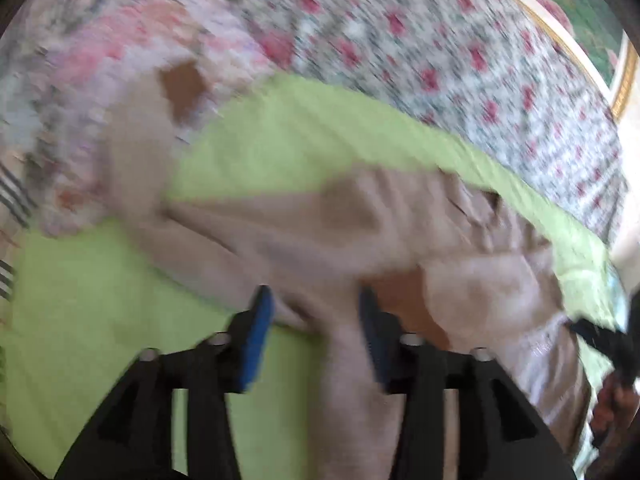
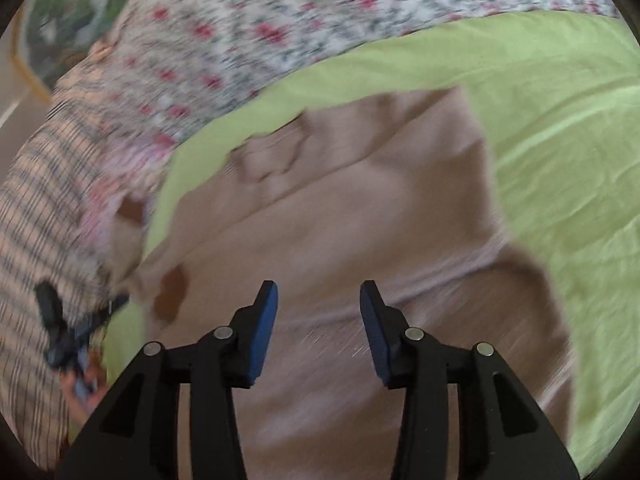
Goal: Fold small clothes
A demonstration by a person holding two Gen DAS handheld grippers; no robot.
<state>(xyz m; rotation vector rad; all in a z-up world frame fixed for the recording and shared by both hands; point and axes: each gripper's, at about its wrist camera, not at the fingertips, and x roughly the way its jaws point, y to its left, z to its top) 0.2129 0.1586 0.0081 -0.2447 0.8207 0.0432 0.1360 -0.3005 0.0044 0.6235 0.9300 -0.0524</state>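
Observation:
A small beige garment (image 1: 328, 232) lies rumpled on a lime green cloth (image 1: 80, 304). My left gripper (image 1: 316, 320) has its jaws apart, and a fold of the beige fabric runs between the blue pads (image 1: 258, 340). The frame is blurred, so I cannot tell whether it grips the fold. In the right wrist view the same garment (image 2: 360, 200) fills the middle, with a paler waistband (image 2: 440, 276). My right gripper (image 2: 318, 320) is open just above the waistband and holds nothing. The other gripper (image 2: 60, 332) shows at the left edge.
A floral sheet with red flowers (image 1: 400, 40) covers the bed beyond the green cloth (image 2: 560, 140). A striped cloth (image 2: 36, 208) lies at the left. A gold-edged frame (image 1: 624, 80) stands at the far right.

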